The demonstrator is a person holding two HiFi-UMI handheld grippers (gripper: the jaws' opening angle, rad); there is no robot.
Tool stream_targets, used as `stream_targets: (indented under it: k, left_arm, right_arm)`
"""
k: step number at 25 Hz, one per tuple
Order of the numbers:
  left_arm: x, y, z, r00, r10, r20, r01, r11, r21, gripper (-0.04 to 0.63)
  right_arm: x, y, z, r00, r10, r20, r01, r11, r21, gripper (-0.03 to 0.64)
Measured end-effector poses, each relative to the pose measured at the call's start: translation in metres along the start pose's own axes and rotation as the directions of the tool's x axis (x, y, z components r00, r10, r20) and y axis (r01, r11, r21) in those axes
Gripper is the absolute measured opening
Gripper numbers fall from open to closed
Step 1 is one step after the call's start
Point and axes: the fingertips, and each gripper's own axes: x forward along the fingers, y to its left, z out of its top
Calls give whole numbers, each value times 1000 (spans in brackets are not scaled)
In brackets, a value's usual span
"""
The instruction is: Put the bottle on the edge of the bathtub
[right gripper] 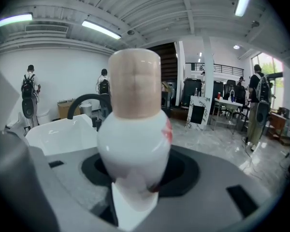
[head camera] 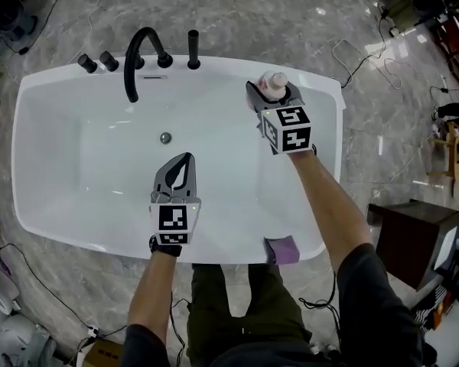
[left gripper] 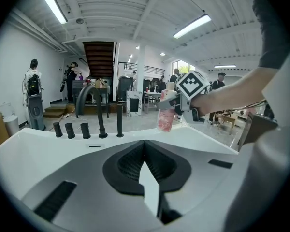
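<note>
Bottle clamped in right hand-held gripper at bathtub rim, not yet released; left hand-held gripper closed, empty.

Industrial workshop hall: freestanding bathtub, floor cables.

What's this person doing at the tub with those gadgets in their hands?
A person stands at a white bathtub with a two-jaw gripper in each hand. The right gripper is clamped on a white bottle at the tub's far right corner, right at the edge; whether it rests there yet is hard to tell. The left gripper hangs over the tub, jaws together and empty. A purple cloth lies on the near edge.
</note>
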Motion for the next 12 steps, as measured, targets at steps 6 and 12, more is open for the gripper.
stream_targets:
  k: [6, 12]
  left_arm:
    - [22, 17, -27, 1000, -5, -12, 5, 1000, -4, 2]
    - [26, 35, -63, 999, 12, -37, -14, 999, -37, 2]
  right_arm:
    - [56, -11, -7, 1000, -9, -8, 9, 1000, -26, 213]
    - [104, -23, -16, 999, -29, -18, 28, 999, -24, 213]
